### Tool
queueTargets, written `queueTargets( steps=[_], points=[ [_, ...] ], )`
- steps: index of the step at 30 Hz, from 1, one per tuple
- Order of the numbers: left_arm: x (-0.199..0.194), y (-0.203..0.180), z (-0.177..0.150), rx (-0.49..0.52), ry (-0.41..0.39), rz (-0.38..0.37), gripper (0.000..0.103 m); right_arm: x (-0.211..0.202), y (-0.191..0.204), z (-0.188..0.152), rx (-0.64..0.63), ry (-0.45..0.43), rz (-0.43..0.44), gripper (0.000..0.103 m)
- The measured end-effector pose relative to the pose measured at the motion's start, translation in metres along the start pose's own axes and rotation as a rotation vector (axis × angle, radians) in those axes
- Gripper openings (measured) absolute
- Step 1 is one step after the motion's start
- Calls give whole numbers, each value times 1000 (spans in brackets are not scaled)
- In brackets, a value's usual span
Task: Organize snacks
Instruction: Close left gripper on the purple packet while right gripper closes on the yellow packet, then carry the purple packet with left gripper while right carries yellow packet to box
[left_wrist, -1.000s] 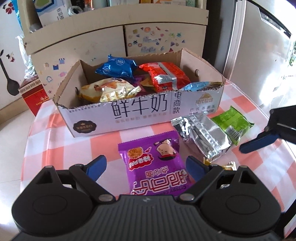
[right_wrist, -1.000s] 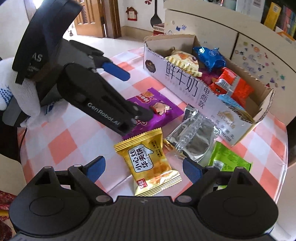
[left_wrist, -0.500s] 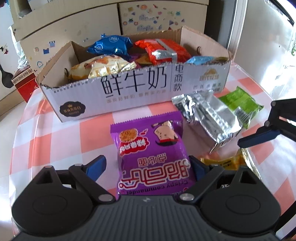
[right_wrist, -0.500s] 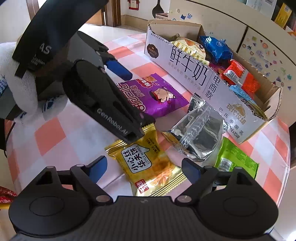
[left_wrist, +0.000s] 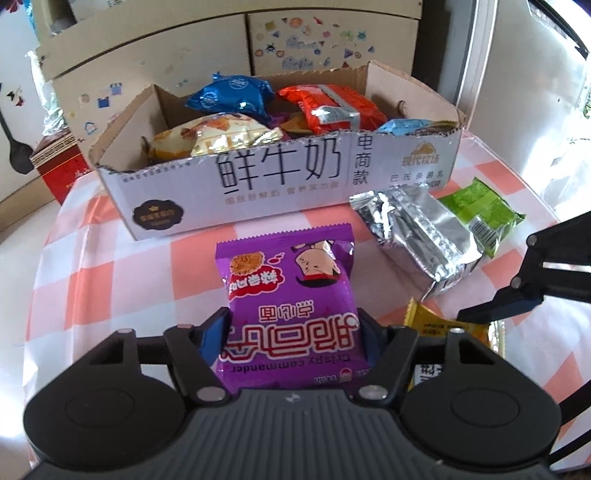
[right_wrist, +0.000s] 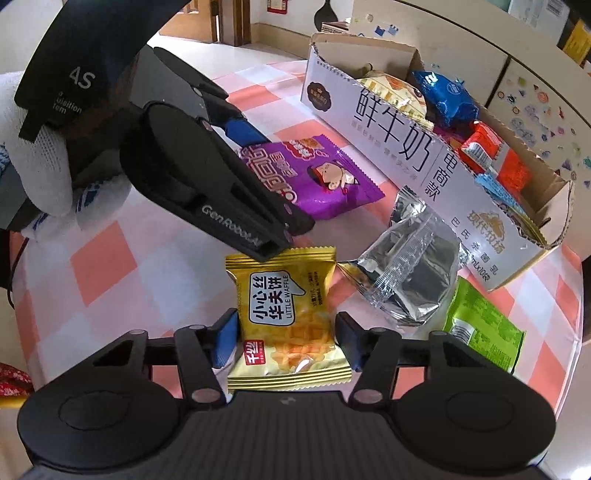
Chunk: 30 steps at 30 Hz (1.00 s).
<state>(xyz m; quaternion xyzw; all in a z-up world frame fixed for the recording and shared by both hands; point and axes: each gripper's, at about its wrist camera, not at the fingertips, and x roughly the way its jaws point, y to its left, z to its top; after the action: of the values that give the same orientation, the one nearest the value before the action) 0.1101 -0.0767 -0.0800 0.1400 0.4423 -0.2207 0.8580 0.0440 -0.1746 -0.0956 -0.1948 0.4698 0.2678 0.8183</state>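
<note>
A purple noodle-snack packet (left_wrist: 288, 280) lies on the checked tablecloth between the fingers of my left gripper (left_wrist: 293, 338). The jaws are closing and both blue pads touch the packet's sides. A yellow waffle packet (right_wrist: 284, 295) lies between the fingers of my right gripper (right_wrist: 287, 339), whose jaws are also closing with the pads against its edges. The open cardboard box (left_wrist: 280, 177) behind holds several snack bags. In the right wrist view my left gripper (right_wrist: 279, 181) straddles the purple packet (right_wrist: 332, 184), in front of the box (right_wrist: 388, 136).
A silver foil packet (left_wrist: 417, 236) and a green packet (left_wrist: 480, 210) lie right of the purple one, close to the box. A red carton (left_wrist: 59, 170) stands beyond the table's left edge. A stickered cupboard (left_wrist: 314, 44) is behind. A gloved hand (right_wrist: 33, 155) holds the left gripper.
Both grippers' jaws have come in from wide open until the pads meet the packets' sides. The right gripper sank a little over the yellow packet.
</note>
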Motion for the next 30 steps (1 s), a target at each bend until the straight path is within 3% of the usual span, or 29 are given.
queueTargets(
  steps=[2,10,18,21,25,30],
  points=[
    [-2,3,-2,-7,2,14,67,0,1,0,-3,1,3,63],
    [-12,18,-12,-40,14,61,67,3,5,5,10,-16,30,81],
    [-29,29,-27,-73,11,94,67,13,6,10,28,-16,34,81],
    [-33,30,-33,-80,12,104,67,14,7,10,25,-12,30,78],
    [-39,28,-42,-86,18,117,67,14,9,13,34,-21,24,62],
    [-44,26,-49,-86,13,141,67,8,12,12,28,-31,17,57]
  ],
)
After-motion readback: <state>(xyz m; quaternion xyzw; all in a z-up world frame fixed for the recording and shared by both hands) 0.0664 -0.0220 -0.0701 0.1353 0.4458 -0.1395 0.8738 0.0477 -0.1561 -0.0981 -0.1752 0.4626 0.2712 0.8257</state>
